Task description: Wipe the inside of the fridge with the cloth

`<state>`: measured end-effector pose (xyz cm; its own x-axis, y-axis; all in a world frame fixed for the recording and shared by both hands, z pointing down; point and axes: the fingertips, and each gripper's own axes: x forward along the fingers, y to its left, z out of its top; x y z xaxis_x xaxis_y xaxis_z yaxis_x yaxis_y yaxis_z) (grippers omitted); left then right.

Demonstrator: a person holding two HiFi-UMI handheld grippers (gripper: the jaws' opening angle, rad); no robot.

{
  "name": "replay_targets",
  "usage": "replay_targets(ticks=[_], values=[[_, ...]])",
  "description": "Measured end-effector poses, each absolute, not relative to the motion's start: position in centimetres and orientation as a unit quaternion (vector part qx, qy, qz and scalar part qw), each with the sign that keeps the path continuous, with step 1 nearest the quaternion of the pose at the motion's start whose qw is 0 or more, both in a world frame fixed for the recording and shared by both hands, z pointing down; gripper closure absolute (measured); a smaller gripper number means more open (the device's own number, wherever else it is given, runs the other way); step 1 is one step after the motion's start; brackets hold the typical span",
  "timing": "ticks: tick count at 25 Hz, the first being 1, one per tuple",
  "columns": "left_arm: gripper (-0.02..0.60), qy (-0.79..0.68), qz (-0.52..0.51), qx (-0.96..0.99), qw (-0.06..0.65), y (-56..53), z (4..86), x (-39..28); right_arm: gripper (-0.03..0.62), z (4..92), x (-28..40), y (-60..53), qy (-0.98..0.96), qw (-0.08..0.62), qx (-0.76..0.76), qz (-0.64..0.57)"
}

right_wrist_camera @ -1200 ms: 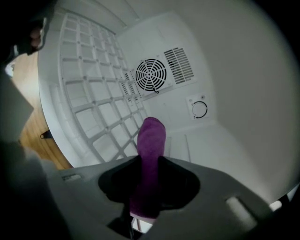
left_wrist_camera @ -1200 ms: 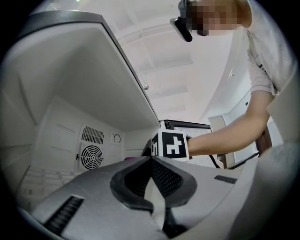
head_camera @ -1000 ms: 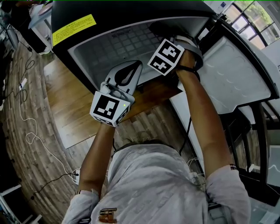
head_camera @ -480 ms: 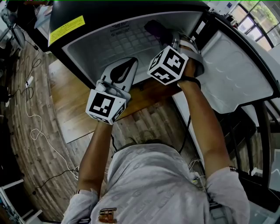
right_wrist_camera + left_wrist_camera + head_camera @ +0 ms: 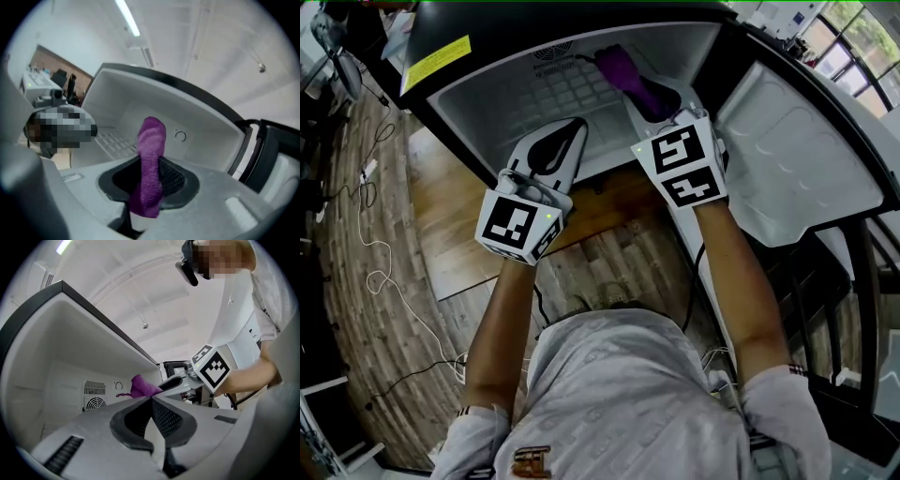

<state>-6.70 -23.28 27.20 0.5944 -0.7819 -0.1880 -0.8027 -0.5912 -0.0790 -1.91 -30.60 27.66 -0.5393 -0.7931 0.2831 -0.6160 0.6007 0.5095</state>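
Jaws clamped on cloth (image 5: 633,80) — right gripper (image 5: 149,174) now turned, drawn back slightly

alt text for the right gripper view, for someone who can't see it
The right gripper is shut on a purple cloth that sticks up between its jaws. Behind it is the open fridge, white and bare inside.

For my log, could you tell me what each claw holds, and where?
The right claw clamps the purple cloth near one end; the left claw is shut and empty.
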Motion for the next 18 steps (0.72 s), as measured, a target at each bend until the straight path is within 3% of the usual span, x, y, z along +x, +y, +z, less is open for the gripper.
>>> replay_targets(ticks=[9, 18], values=[[0.581, 0.468, 0.069, -0.878, 0.076, -23.0, 26.8, -7.6, 0.484, 26.9, -3.4, -27.4, -0.949, 0.034, 0.312, -0.045], [0.581, 0.482, 0.076, -0.871, 0.060, -23.2, 26.4, -7.9, 0.485, 26.0, -4.5, -24.8, -0.964, -0.049, 0.254, -0.063]])
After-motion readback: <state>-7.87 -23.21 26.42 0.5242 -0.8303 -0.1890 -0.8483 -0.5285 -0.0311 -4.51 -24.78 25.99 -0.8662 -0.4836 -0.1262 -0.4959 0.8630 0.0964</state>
